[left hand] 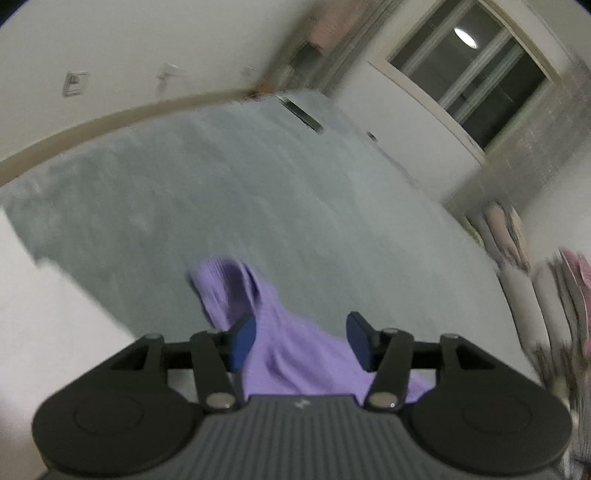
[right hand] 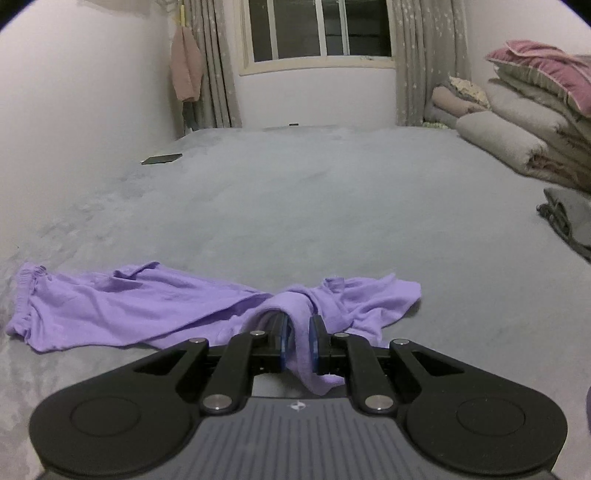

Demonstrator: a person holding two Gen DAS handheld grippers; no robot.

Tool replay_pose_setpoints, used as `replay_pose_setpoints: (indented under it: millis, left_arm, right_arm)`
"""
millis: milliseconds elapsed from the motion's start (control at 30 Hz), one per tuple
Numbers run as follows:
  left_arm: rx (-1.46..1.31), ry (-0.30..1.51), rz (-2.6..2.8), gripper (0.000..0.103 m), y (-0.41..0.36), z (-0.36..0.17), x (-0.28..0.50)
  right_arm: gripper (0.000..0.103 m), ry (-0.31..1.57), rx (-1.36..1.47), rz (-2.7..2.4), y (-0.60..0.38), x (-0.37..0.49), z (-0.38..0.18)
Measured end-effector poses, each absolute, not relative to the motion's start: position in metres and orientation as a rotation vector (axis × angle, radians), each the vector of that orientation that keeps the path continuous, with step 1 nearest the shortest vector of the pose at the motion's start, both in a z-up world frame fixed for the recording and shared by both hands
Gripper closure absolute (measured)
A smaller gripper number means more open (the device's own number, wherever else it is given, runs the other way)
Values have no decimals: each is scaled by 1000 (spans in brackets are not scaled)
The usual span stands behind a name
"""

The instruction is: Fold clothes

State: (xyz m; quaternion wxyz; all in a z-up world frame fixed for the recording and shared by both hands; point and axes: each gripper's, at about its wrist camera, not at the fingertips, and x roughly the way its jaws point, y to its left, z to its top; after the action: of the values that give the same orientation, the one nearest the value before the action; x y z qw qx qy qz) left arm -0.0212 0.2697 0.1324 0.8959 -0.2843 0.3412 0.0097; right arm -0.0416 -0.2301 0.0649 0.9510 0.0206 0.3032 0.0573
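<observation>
A purple garment (right hand: 110, 306) lies crumpled across the near part of the grey bed cover (right hand: 314, 206), its elastic band at the far left. My right gripper (right hand: 297, 325) is shut on a bunched fold of it near the middle, and cloth hangs down between the blue pads. In the blurred left wrist view, my left gripper (left hand: 301, 325) stands open. The purple garment (left hand: 236, 291) runs up between its blue pads without being pressed, and one end stands up in a hump just beyond the left pad.
Folded quilts and pillows (right hand: 517, 122) are stacked along the bed's right side, with a grey folded cloth (right hand: 569, 218) in front of them. A dark flat object (right hand: 161, 159) lies at the far left by the wall. A curtained window (right hand: 317, 29) is behind the bed.
</observation>
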Motion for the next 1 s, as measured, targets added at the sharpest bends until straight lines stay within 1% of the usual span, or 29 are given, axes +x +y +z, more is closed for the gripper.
replay_pose_setpoints:
  millis: [67,100,133,200,267,300,333,367,433,467,500,567,833,900,1000]
  left_arm:
    - [-517,721,6,38,252,128,-33]
    - [-476,732,15,37,244,123,-37]
    - [-437,752,22,36,236,117,-39]
    - [-401,805,31,36,225,102,-39]
    - [-407,838,24,37,218,89,-39]
    - [-409,851,20,39,216,83,-38]
    - [-410,859,17,48,214,77,-36]
    - [-414,869,15,69,212,71,-33]
    - [-438,884,16,100,215,62,-28]
    - [-458,880,11,100,217,59,-27]
    - [-484,865,1,101,220,58,-29]
    - [-511,819,-9,102,223,65,-32]
    - [-665,601,27,103,255,132,-11]
    - [-705,558,37,103,264,148,-1]
    - [-743,500,59,103,275,166,16]
  right_arm:
    - [90,622,38,100,-231,-43,65]
    - [88,624,37,93,-231,-44,65]
    - [86,623,41,89,-231,-45,65]
    - [76,623,46,70,-231,-47,66]
    - [71,627,49,39,-232,-49,66]
    - [70,631,56,29,-234,-49,66]
    - [70,638,59,27,-235,-48,64]
    - [70,647,55,31,-235,-47,61]
    - [70,654,42,52,-232,-43,52]
    - [72,654,34,66,-230,-41,47]
    - [81,653,27,76,-228,-39,43]
    - [94,630,-5,51,-226,-39,42]
    - [98,358,-131,-35,-226,-79,88]
    - [98,316,-200,-37,-221,-88,95]
    - [98,317,-305,-57,-216,-91,94]
